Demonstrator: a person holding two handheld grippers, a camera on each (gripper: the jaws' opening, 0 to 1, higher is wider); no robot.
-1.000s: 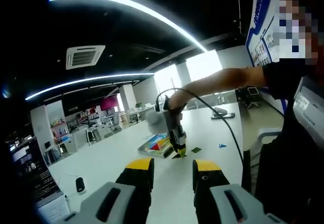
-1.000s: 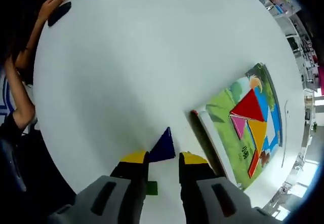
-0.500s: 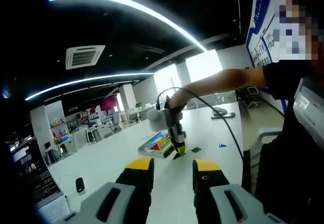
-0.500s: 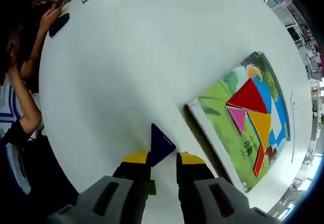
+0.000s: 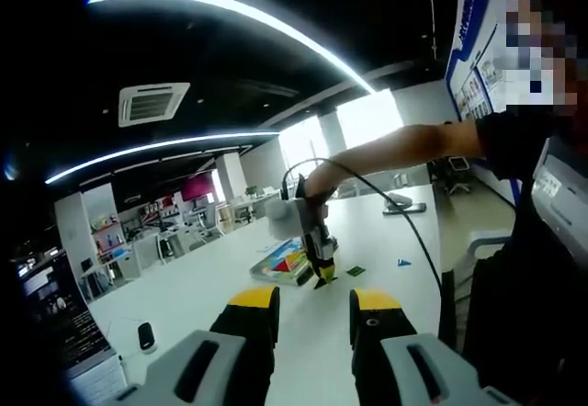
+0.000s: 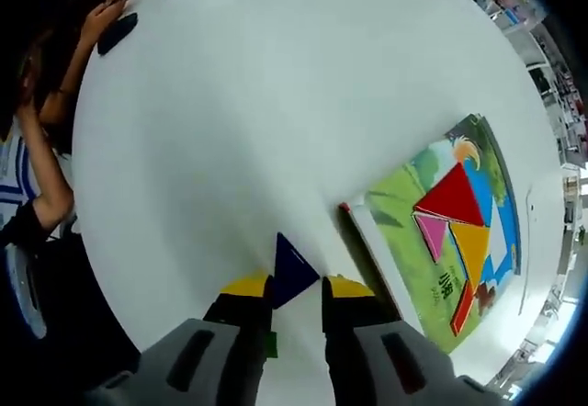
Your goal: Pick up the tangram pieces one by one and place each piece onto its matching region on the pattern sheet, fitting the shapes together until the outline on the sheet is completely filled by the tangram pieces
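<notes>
In the right gripper view, the right claw (image 6: pixel 295 288) is clamping a dark blue triangle piece (image 6: pixel 291 269) between its yellow-tipped jaws, holding it above the white desk (image 6: pixel 239 121). To the right, the pattern sheet (image 6: pixel 441 241) is lying on the desk, a colourful open book page carrying a red triangle (image 6: pixel 452 198), a pink triangle (image 6: pixel 430 232), a yellow-orange triangle (image 6: pixel 469 245) and a narrow red piece (image 6: pixel 462 303) fitted together; a blue region beside them is hard to tell as piece or print. A small green piece (image 6: pixel 270 343) is peeking out beneath the left jaw, mostly hidden. At the far left edge a person's arm (image 6: pixel 41 204) is being cut off by the rim.

In the left gripper view, the left claw (image 5: pixel 312 307) is standing with its jaws apart, gripping nothing, well back from the sheet (image 5: pixel 285 264). There, a person's hand is holding the right claw (image 5: pixel 321 280) just beside the sheet, with a green piece (image 5: pixel 356 271) and a small blue piece (image 5: pixel 403 263) lying on the desk nearby, too small to make out further.
</notes>
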